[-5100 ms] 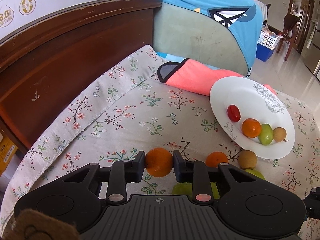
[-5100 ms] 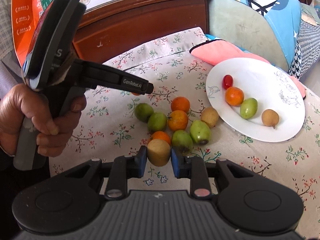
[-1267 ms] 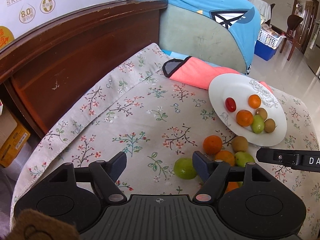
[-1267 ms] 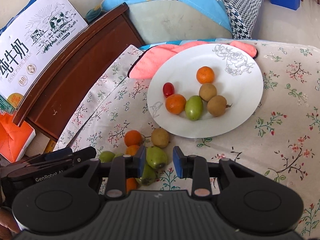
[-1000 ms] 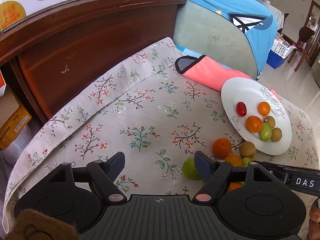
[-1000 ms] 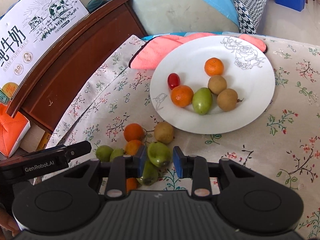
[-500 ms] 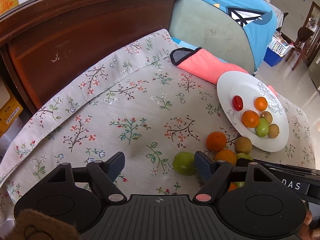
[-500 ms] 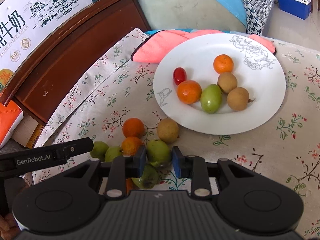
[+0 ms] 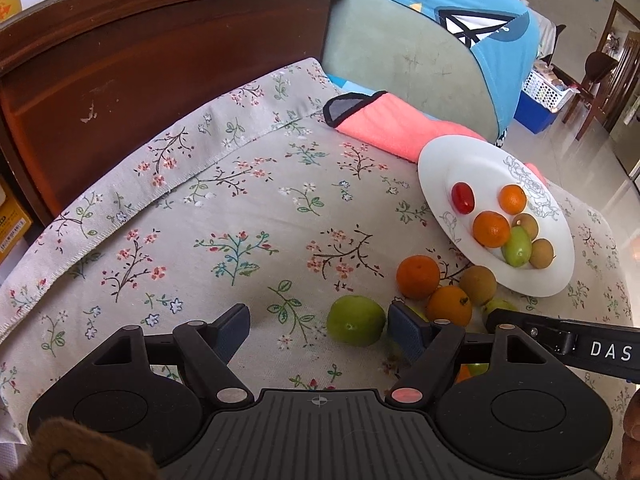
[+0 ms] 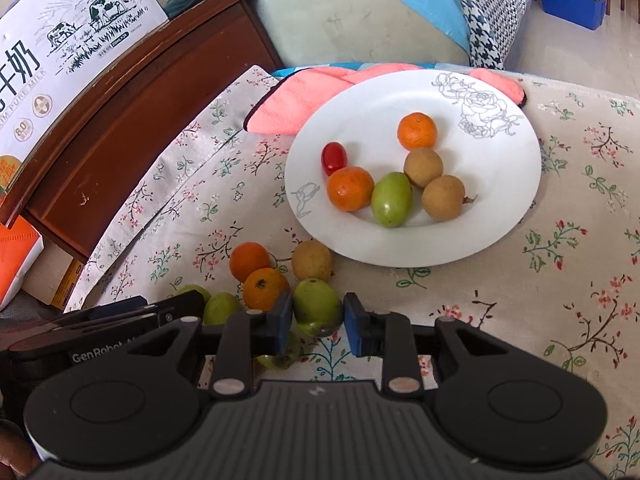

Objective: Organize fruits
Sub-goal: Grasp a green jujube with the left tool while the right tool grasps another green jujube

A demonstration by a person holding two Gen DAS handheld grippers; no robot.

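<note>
A white plate [image 10: 500, 184] [image 9: 444, 172] holds a red tomato [image 10: 333, 157], two oranges, a green fruit and two brown fruits. A loose pile of fruit lies on the floral cloth beside it. My right gripper [image 10: 316, 314] is shut on a green fruit [image 10: 318, 306] from the pile, held just above the cloth. My left gripper [image 9: 318, 330] is open, with a round green fruit [image 9: 356, 326] on the cloth between its fingers, close to the right finger [image 9: 404, 330].
Two oranges [image 10: 250, 260] and a brown fruit [image 10: 312, 260] lie next to the held fruit. A pink cloth [image 9: 384, 128] lies behind the plate. A dark wooden headboard [image 9: 140, 60] runs along the left, a cushion [image 9: 400, 40] behind.
The left gripper moved closer to the round green fruit, which now lies between its open fingers. The right gripper stays shut on its green fruit and has shifted slightly toward the plate.
</note>
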